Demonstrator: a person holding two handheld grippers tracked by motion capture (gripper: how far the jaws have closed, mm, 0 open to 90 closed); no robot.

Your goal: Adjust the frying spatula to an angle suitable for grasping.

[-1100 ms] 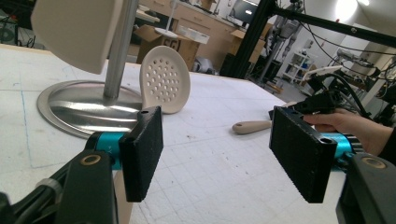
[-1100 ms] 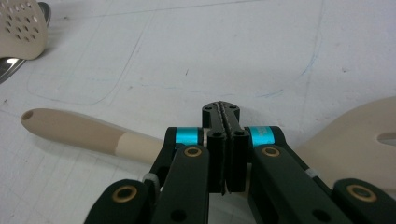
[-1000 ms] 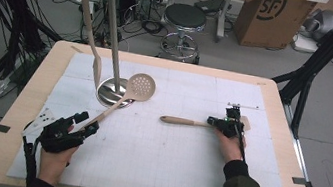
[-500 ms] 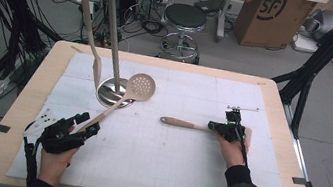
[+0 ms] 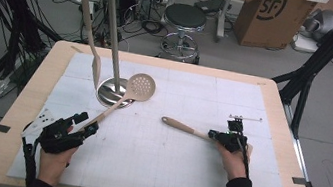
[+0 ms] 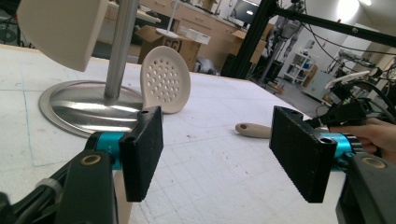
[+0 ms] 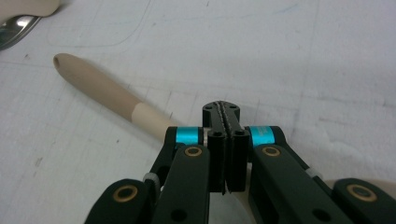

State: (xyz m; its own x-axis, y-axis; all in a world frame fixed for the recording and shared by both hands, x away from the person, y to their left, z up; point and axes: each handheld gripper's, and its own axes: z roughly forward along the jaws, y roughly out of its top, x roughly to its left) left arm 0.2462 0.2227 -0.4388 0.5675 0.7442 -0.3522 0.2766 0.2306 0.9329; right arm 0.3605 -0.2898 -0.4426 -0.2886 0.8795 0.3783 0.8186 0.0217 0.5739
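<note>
L tongs (image 5: pixel 86 123) (image 6: pixel 215 149): released, jaws standing wide, nothing pinched btwn the pads. The slotted spoon (image 5: pixel 140 87) (image 6: pixel 166 84) lies just ahead of them. Its round holed head is out in front and a bit to the left-jaw side, propped against the edge of the stand's steel base (image 5: pixel 108 95) (image 6: pixel 84 102). Its handle runs back toward me and ends right at the L tongs. In the left gripper view a strip of it shows low down by the left jaw, on that jaw's outer side and not in the gap. Can't tell if the jaw touches it.

R tongs (image 5: pixel 216 135) (image 7: pixel 225 112): clenched, pads flat against each other w/ only a thin seam btwn them, nothing in the seam. The beige-handled utensil (image 5: pixel 182 125) (image 7: pixel 98 86) lies on the mat (image 5: pixel 181 177) right by them. Its rounded handle end, w/ a small hole in it, points away ahead-left of the tips, and the shaft runs back and goes under the left-hand link of the R tongs. Whether the tongs rest on it, can't tell. Its working end is hidden under the tongs and my hand.

The two tongs are well apart. From the L pair I see the R pair and the hand on it far off past my right jaw, w/ the utensil's handle end btwn us.

Beyond the L tongs the stand's pole rises from its base, and a pale spatula (image 5: pixel 93 36) (image 6: pixel 60 28) hangs off its top, blade just above the base.
</note>
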